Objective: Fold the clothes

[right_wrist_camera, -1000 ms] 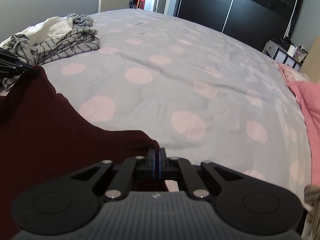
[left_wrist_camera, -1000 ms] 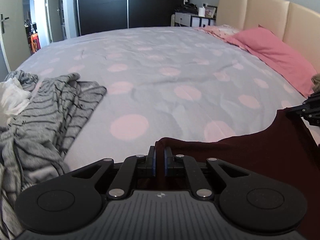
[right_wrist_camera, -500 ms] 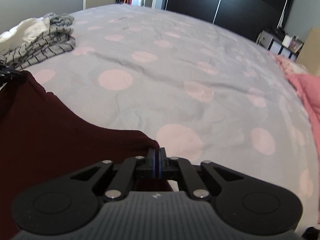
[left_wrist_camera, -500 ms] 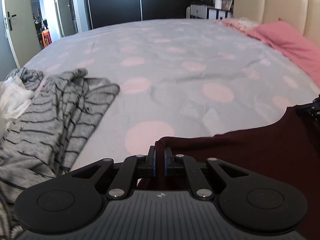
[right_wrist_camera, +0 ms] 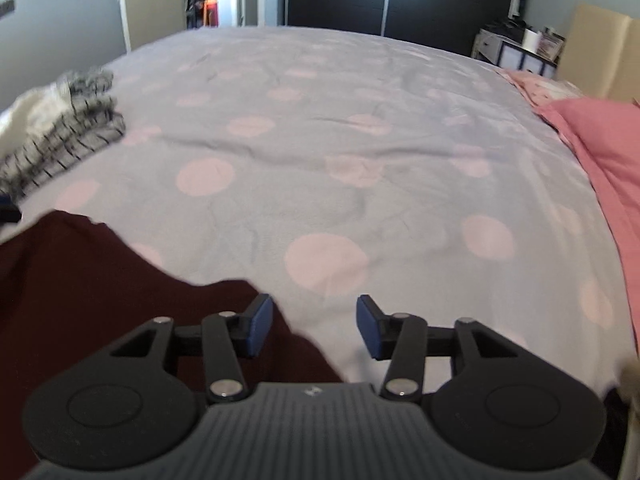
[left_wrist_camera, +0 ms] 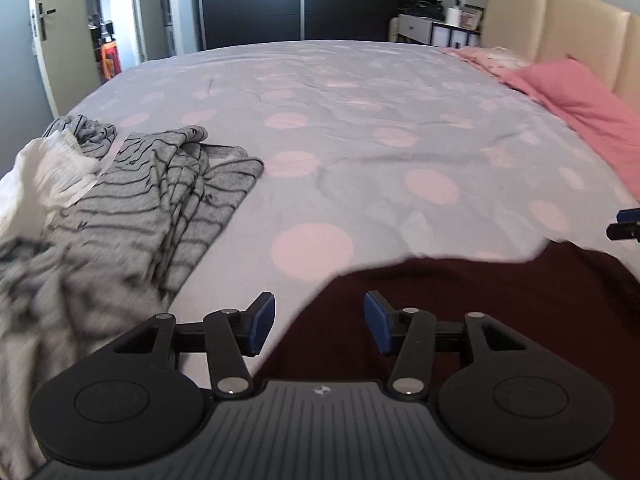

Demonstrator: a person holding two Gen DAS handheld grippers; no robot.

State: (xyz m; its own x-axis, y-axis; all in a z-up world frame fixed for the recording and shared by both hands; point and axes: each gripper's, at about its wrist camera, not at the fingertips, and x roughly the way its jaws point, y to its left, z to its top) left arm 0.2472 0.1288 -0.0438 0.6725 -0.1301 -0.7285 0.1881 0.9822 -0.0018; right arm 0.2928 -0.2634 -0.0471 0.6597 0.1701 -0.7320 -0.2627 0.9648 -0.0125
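Note:
A dark maroon garment [left_wrist_camera: 480, 304] lies flat on the near part of the bed, its far edge wavy and blurred. My left gripper [left_wrist_camera: 320, 326] hovers over the garment's left corner with its jaws opening; cloth lies below the gap, and the blue pads [left_wrist_camera: 262, 324] do not press on it. In the right wrist view the same garment [right_wrist_camera: 100, 280] fills the lower left. My right gripper [right_wrist_camera: 312, 326] is over its right corner, jaws opening too, pads clear of the cloth. The right gripper's tip [left_wrist_camera: 624, 226] shows at the left view's right edge.
A pile of grey striped clothes [left_wrist_camera: 132, 216] with a white garment [left_wrist_camera: 44, 176] sits at the bed's left side. The grey duvet with pink dots [left_wrist_camera: 360, 140] stretches ahead. Pink pillows [left_wrist_camera: 580, 120] lie along the beige headboard at right; black wardrobe behind.
Both grippers were shut on the maroon garment's corners and have let go, their jaws now wide apart. The garment has dropped onto the bed. Both cameras tilted slightly.

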